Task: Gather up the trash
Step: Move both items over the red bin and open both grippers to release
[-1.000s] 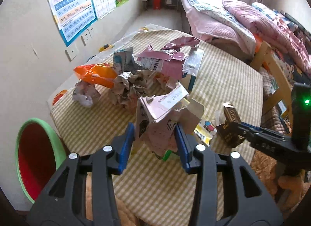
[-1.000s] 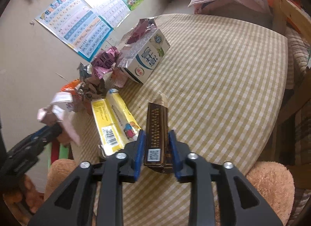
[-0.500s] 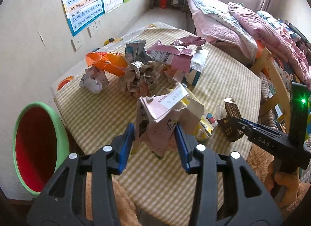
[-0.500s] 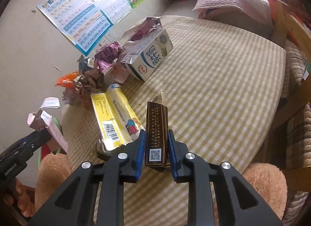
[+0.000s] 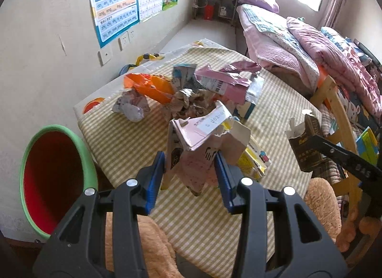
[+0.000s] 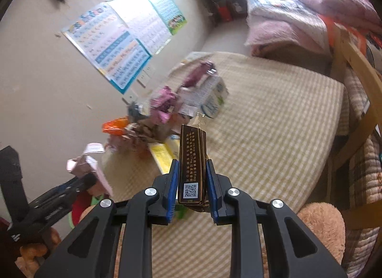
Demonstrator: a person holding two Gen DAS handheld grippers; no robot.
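Note:
My left gripper (image 5: 189, 170) is shut on a crumpled pink and white carton (image 5: 200, 141) and holds it above the near edge of the checked table (image 5: 133, 141). My right gripper (image 6: 192, 182) is shut on a dark brown cigarette pack (image 6: 192, 161), lifted over the table; the pack also shows in the left wrist view (image 5: 305, 146). A pile of trash (image 5: 191, 94) lies on the table: an orange wrapper (image 5: 152, 87), crumpled paper (image 5: 131, 108), a pink torn pack (image 5: 226, 82), a yellow box (image 5: 253, 161).
A green bin with a red inside (image 5: 55, 177) stands on the floor left of the table, against the wall. A bed (image 5: 298, 46) and a wooden chair (image 5: 334, 110) are to the right. A brown plush toy (image 5: 320, 208) sits at the table's near edge.
Both grippers have risen and pulled back from the table with their loads. The bin shows more fully at the left. The right view is blurred by motion.

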